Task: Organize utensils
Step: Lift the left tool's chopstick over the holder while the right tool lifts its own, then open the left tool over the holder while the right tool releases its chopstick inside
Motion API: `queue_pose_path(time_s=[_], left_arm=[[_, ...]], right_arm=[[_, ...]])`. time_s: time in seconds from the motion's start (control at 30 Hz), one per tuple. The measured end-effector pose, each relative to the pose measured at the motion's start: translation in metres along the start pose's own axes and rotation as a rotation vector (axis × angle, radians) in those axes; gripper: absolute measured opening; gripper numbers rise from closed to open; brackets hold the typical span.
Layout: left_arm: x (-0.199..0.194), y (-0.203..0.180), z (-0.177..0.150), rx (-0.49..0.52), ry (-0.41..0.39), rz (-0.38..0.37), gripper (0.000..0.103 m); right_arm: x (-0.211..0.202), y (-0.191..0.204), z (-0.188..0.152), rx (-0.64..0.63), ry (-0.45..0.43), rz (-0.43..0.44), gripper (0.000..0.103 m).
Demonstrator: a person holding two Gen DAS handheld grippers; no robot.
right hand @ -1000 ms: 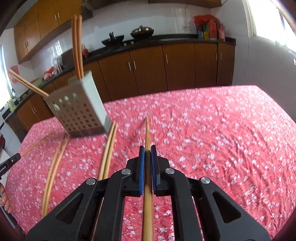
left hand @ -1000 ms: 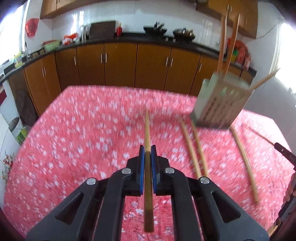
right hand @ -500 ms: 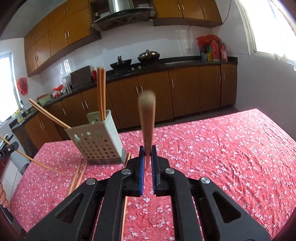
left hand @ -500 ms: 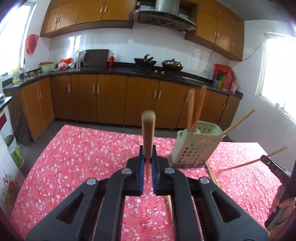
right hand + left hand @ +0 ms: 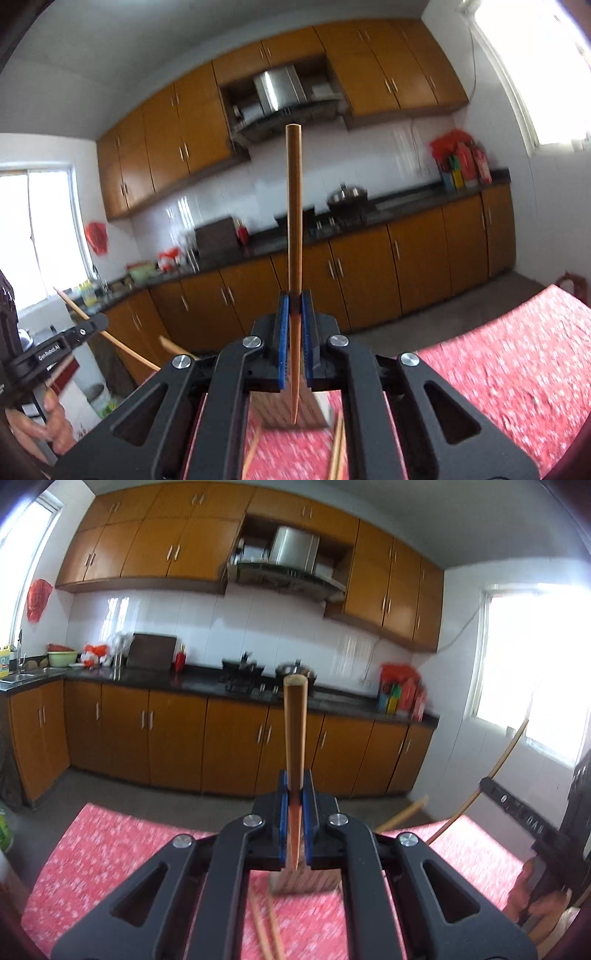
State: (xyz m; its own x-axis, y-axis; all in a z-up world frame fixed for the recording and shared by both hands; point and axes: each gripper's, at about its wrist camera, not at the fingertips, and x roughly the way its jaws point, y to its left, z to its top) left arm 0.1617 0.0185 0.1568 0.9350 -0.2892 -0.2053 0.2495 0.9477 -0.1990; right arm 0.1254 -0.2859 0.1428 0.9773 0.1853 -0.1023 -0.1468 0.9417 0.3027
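Gripping, left tongs: left tongs (image 5: pixel 294 801) clamped on a chopstick (image 5: pixel 294 734), blue pads tight against its sides, held in the lower third of its length.
Gripping, right tongs: right tongs (image 5: pixel 294 325) likewise clamped on a second chopstick (image 5: pixel 294 221), also pinched near the thin end.
Left stick, direction: long axis close to upright in the left wrist view; blunt thick end on top, pointed tip hanging down below the pads.
Right stick, direction: same stance in the right wrist view; thick end high against the far cupboards, sharp tip down toward the holder (image 5: pixel 284 411).
Holder, place: pale perforated tub standing on the red flowered table (image 5: pixel 498 369), low behind the jaws and mostly hidden by them; one stick already leaning out of it.
Loose sticks: more chopsticks (image 5: pixel 267 926) lying flat on the cloth just in front of the holder.
Risk, pivot: narrow grip low on a tapered stick; likely to swing or slip with a quick move.
Risk, miss: holder mouth masked by the tongs; tip could strike the rim, tip the tub or land on the cloth.
Risk, clash: two sticks heading for one opening; possible crossing or knocking the leaning stick.
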Motion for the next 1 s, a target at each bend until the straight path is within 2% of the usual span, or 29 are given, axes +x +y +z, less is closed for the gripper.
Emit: queue_pose_path(time_s=[0.13, 0.23, 0.4, 0.6, 0.63, 0.77, 1.0], left_arm=[[0.018, -0.016, 0.018, -0.015, -0.076, 0.011, 0.008], [0.041, -0.024, 0.019, 0.007, -0.090, 0.039, 0.008], [0.078, -0.023, 0.002, 0.015, -0.036, 0.045, 0.008], [0.111, -0.015, -0.023, 0.003, 0.049, 0.040, 0.008], [0.113, -0.013, -0.026, 0.000, 0.056, 0.041, 0.008], [0.110, -0.010, -0.026, -0.010, 0.054, 0.043, 0.012], [0.073, -0.001, -0.019, -0.028, 0.017, 0.066, 0.021]], right_arm=[[0.015, 0.008, 0.007, -0.006, -0.072, -0.012, 0.007], [0.034, 0.009, 0.004, -0.015, -0.090, -0.043, 0.007], [0.072, 0.001, -0.016, -0.002, -0.038, -0.064, 0.007], [0.089, -0.001, -0.039, -0.010, 0.060, -0.057, 0.008], [0.088, 0.000, -0.042, -0.013, 0.068, -0.056, 0.009], [0.081, 0.001, -0.039, -0.025, 0.065, -0.056, 0.037], [0.048, -0.005, -0.020, -0.039, 0.029, -0.083, 0.040]])
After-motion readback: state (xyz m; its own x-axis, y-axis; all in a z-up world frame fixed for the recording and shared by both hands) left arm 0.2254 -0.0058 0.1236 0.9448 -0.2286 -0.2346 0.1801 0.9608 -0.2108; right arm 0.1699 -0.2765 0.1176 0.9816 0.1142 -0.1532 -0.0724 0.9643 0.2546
